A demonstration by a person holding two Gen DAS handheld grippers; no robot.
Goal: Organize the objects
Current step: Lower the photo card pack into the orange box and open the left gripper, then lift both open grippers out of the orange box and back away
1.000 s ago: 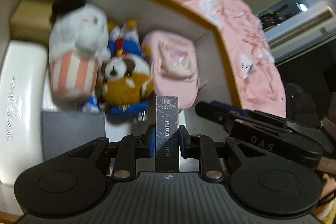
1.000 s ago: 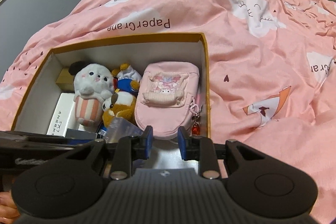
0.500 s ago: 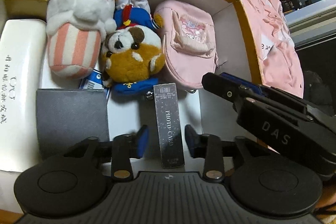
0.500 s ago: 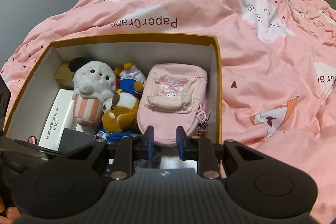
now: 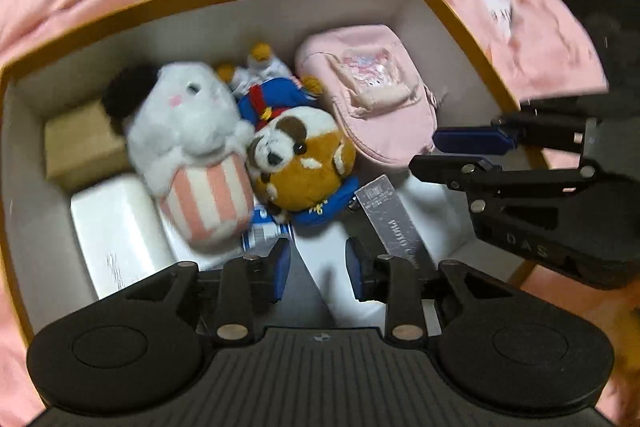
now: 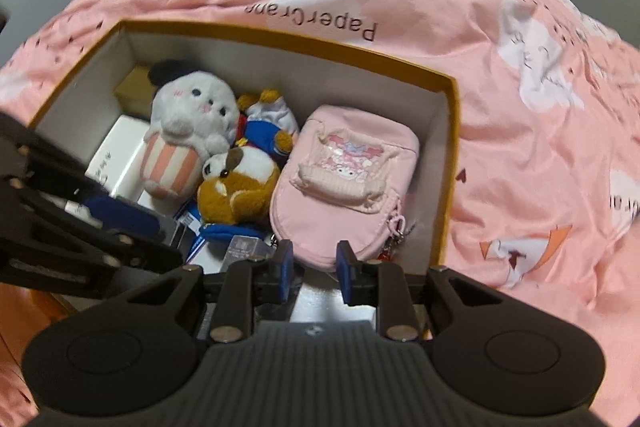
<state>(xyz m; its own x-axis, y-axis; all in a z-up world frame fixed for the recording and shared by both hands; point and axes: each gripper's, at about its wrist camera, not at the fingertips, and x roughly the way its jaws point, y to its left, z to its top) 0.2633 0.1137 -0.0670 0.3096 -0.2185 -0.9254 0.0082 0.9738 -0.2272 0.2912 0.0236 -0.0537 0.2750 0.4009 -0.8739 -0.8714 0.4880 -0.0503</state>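
An orange-rimmed cardboard box on the bed holds a white plush in a striped cup, a brown and white dog plush, a blue duck plush and a pink pouch. A grey photo-card box lies flat on the box floor, just right of my left gripper, which is open and empty. My right gripper is open and empty over the near end of the box, close to the pink pouch. It also shows in the left wrist view.
A white case and a tan carton lie at the box's left side. A pink printed duvet surrounds the box. The left gripper's body crosses the lower left of the right wrist view.
My left gripper opened and let go of the photo-card box, which now lies on the box floor. The left gripper then pulled back and up. The right gripper shifted slightly.
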